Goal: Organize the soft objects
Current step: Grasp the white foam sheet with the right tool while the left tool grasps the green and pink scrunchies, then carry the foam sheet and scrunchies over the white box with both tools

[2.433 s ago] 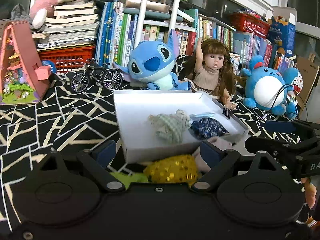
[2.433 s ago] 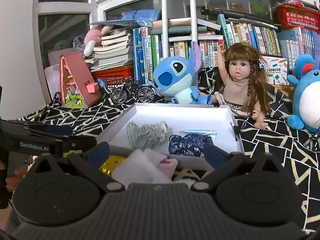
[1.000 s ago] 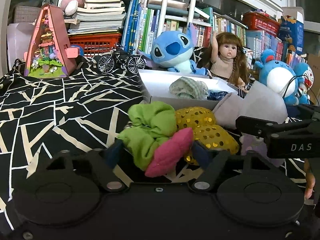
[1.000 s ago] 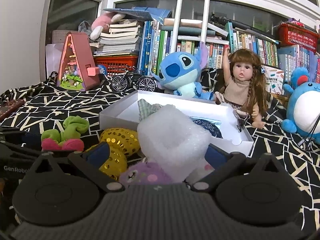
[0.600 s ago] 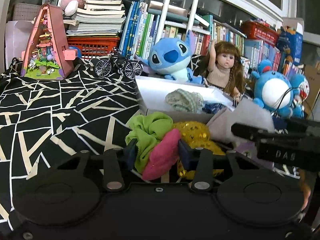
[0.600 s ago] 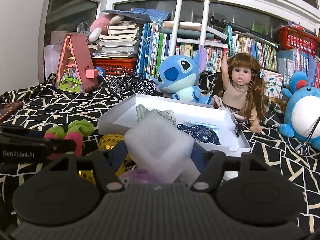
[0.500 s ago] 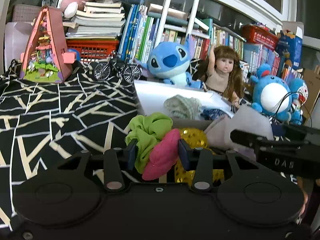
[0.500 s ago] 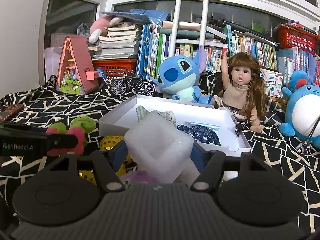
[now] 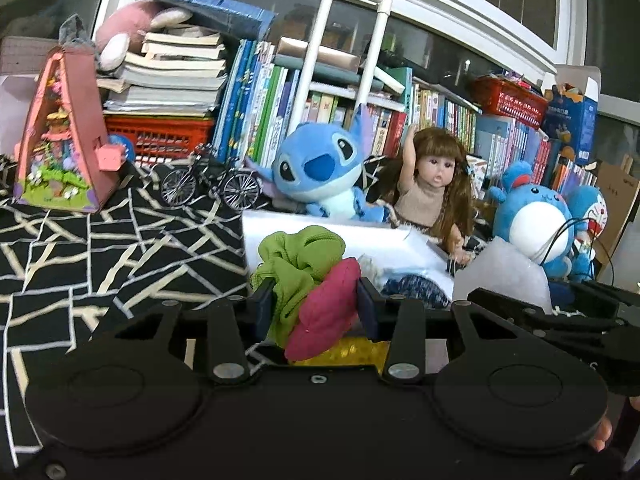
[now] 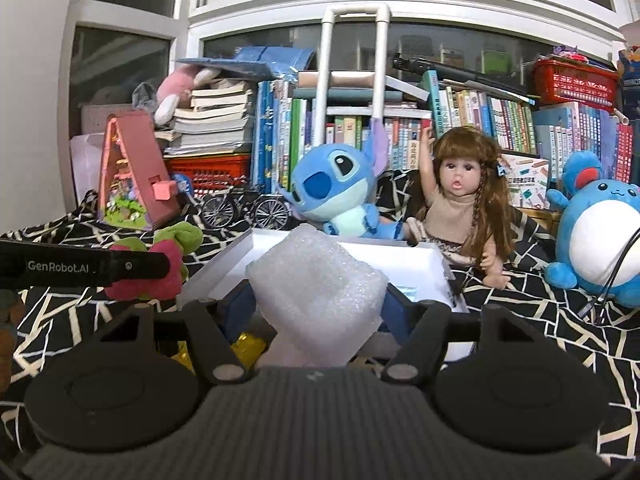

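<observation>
My left gripper (image 9: 312, 306) is shut on a green and pink scrunchie bow (image 9: 308, 280), lifted off the cloth just before the white box (image 9: 372, 240). My right gripper (image 10: 318, 312) is shut on a white foam block (image 10: 316, 292), held up in front of that white box (image 10: 236, 256). The left gripper's arm and the scrunchie bow (image 10: 160, 260) show at the left of the right wrist view. A blue patterned pouch (image 9: 416, 286) lies inside the box. A gold sequin piece (image 9: 352, 350) lies on the cloth under the left gripper, and the gold sequin piece (image 10: 248, 344) peeks out below the foam.
Behind the box sit a blue plush (image 9: 320, 172), a doll (image 9: 432, 188) and a round blue plush (image 9: 528, 220). A toy bicycle (image 9: 208, 186) and a pink toy house (image 9: 60, 144) stand at the left on the black patterned cloth (image 9: 100, 240). Books fill the back.
Both grippers closed on their objects, the left on the scrunchie bow, the right on the foam block, and both rose off the cloth toward the box.
</observation>
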The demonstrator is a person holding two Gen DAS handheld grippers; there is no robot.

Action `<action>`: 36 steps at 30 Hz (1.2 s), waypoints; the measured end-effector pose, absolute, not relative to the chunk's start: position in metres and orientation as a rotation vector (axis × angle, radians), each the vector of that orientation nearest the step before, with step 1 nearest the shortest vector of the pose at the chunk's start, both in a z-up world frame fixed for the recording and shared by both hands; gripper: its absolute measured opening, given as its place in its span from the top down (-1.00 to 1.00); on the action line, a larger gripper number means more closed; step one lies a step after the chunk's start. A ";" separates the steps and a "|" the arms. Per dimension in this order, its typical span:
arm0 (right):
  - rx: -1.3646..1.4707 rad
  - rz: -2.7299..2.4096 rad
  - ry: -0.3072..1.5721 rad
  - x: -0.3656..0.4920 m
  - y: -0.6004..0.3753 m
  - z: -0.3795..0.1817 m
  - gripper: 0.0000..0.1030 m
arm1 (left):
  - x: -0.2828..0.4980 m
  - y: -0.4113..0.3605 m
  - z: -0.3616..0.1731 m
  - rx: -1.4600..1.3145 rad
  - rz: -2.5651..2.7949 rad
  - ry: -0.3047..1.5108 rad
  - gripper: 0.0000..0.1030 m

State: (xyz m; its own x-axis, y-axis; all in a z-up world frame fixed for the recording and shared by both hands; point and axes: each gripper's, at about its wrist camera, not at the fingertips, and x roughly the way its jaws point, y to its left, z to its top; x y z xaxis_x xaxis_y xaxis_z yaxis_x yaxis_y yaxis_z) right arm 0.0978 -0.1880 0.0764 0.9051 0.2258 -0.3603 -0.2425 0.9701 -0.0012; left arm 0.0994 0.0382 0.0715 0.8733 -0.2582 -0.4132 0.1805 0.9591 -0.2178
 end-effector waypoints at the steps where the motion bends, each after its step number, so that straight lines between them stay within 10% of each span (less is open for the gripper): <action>1: -0.042 0.237 0.368 0.101 -0.190 0.078 -0.35 | 0.103 0.037 0.074 -0.176 -0.233 0.452 0.22; 36: 0.235 0.078 0.614 0.302 -0.230 0.054 -0.37 | 0.303 -0.025 0.048 -0.239 -0.226 0.665 0.21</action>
State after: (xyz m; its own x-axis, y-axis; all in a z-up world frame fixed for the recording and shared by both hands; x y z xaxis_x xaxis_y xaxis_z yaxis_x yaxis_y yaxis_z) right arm 0.3023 -0.2302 0.0540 0.8155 0.1421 -0.5611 -0.0027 0.9703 0.2417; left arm 0.3030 -0.0248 0.0476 0.7645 -0.2816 -0.5799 0.1295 0.9483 -0.2898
